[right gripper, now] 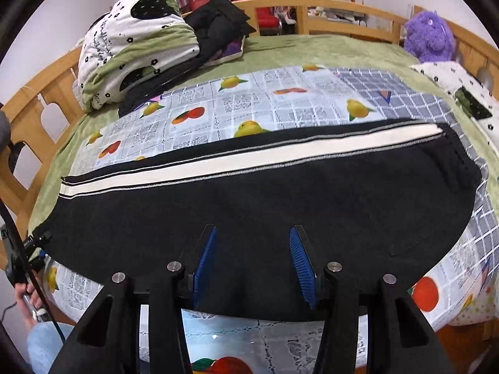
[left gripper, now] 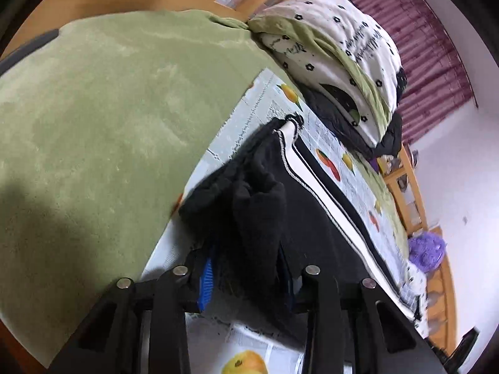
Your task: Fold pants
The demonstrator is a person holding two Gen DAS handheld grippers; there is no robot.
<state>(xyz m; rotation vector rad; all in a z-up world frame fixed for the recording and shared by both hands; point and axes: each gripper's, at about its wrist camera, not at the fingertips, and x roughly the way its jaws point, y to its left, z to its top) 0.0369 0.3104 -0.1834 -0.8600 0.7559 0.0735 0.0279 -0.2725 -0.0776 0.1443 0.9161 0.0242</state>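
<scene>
Pinching bunched soft pants [right gripper: 249, 193] between its jaws, left gripper [left gripper: 246, 277] lifts; right gripper [right gripper: 252, 261] hovers wide apart, holding nothing.

No legible text, label, brand or number in either view. The rolled quilt [right gripper: 131, 43], upper left of the right wrist frame and upper right of the left wrist frame [left gripper: 336, 50], carries lines of black cursive script, too small and distorted to read.

We note a fruit-print cloth [right gripper: 249, 106] over green bedding [left gripper: 93, 109], rolled quilt [right gripper: 131, 46] and purple plush [right gripper: 428, 35] behind.
</scene>
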